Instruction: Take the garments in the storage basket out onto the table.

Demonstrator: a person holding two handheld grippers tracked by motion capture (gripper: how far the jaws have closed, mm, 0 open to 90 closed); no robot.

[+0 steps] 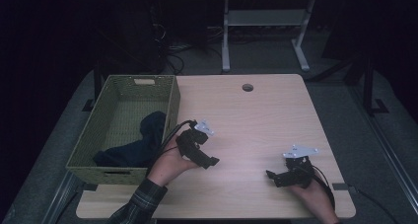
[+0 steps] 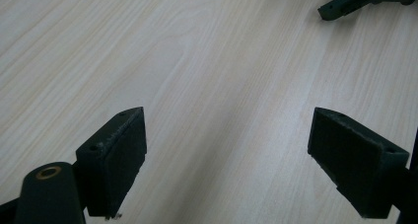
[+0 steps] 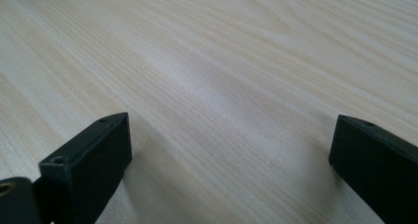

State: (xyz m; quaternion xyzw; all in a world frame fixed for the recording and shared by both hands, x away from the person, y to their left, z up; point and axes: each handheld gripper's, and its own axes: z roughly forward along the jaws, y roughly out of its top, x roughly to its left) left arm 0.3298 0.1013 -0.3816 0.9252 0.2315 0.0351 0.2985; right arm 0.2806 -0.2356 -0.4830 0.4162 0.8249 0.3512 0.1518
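Observation:
A green woven basket (image 1: 173, 101) stands at the table's left edge with dark blue cloth (image 1: 144, 137) lying inside it. My left gripper (image 1: 211, 162) hovers just right of the basket, over bare wood, open with nothing between its jaws; in the left gripper view the gripper (image 2: 227, 152) has its pads wide apart. My right gripper (image 1: 272, 177) rests low near the front right of the table, also open and empty. The right gripper view has that gripper (image 3: 229, 157) above plain wood grain. The right gripper's tip (image 2: 340, 6) shows far off in the left gripper view.
The light wooden table (image 1: 256, 120) has a round cable hole (image 1: 247, 87) near its far edge. Beyond the table stands a white desk frame (image 1: 266, 26) on a dark floor with cables. A plaid sleeve (image 1: 140, 204) enters at the bottom left.

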